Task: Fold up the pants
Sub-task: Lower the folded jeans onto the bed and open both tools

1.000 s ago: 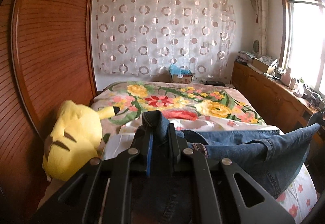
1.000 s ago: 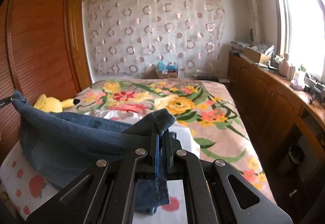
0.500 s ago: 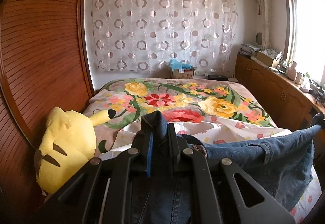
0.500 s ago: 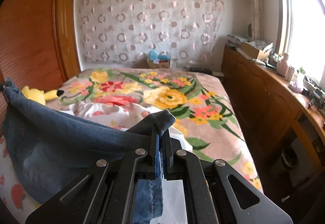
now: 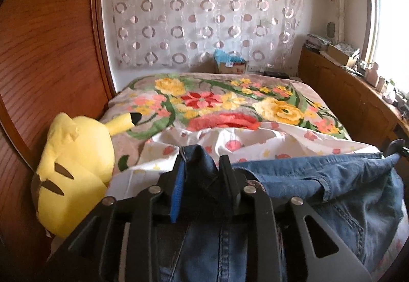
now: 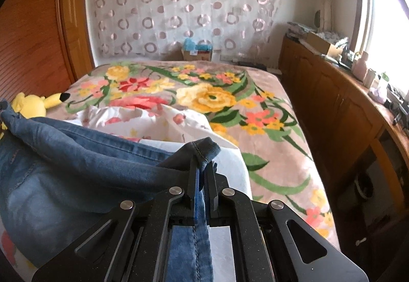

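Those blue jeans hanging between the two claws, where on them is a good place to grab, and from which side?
Probably the thick stitched edge at an outer corner of the jeans, approached from the near side of the bed. The right claw pinches such a corner, and the denim hangs from it. The left claw is opening around the opposite corner; that bunched hem fills its gap, offering something firm to bite.

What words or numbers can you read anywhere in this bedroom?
None can be read.
Cardboard box by the curtain: it has a label, too blurred to read.
Items on the wooden counter by the window: too small to tell.
Jeans: no readable tag.
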Available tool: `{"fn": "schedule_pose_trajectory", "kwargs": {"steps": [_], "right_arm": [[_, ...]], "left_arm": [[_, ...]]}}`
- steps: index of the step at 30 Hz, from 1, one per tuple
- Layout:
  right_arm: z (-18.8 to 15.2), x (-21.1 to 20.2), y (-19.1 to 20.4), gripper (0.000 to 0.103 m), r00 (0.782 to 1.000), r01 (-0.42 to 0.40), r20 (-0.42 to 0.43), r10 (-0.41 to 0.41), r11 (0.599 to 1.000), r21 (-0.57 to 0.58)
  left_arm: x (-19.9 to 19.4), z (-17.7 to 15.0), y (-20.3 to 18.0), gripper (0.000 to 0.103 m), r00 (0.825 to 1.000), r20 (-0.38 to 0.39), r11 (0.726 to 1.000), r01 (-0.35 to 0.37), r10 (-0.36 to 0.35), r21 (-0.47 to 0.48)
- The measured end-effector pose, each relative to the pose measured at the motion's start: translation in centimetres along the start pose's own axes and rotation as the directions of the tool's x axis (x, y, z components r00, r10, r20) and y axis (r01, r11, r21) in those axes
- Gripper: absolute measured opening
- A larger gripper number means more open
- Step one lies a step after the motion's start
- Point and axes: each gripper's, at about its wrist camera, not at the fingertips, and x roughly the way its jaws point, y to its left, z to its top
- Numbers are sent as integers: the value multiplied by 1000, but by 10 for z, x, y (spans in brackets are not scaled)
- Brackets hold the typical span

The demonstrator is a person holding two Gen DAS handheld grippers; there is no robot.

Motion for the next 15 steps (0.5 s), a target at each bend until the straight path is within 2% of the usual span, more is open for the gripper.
{"fn": "schedule_pose_trajectory", "kwargs": {"steps": [4, 6, 10, 15], "right_arm": [[1, 1, 0, 0, 1000, 0, -3, 0, 1000, 3], [0, 2, 1, 0, 1000, 9, -3, -9, 1000, -1], [-2, 6, 0, 0, 1000, 16, -10, -16, 1000, -8], [-4, 10, 0, 0, 1000, 18, -15, -18, 1000, -5]], "left_arm": [[-12, -2, 3, 40, 1000, -3, 1000, 16, -16, -1], [-18, -2, 4, 43, 1000, 6, 1000, 29, -29, 0], [-37, 4, 8, 54, 996, 46, 997, 72, -71, -18], [-49, 6, 4, 55, 994, 55, 995, 96, -96, 0]]}}
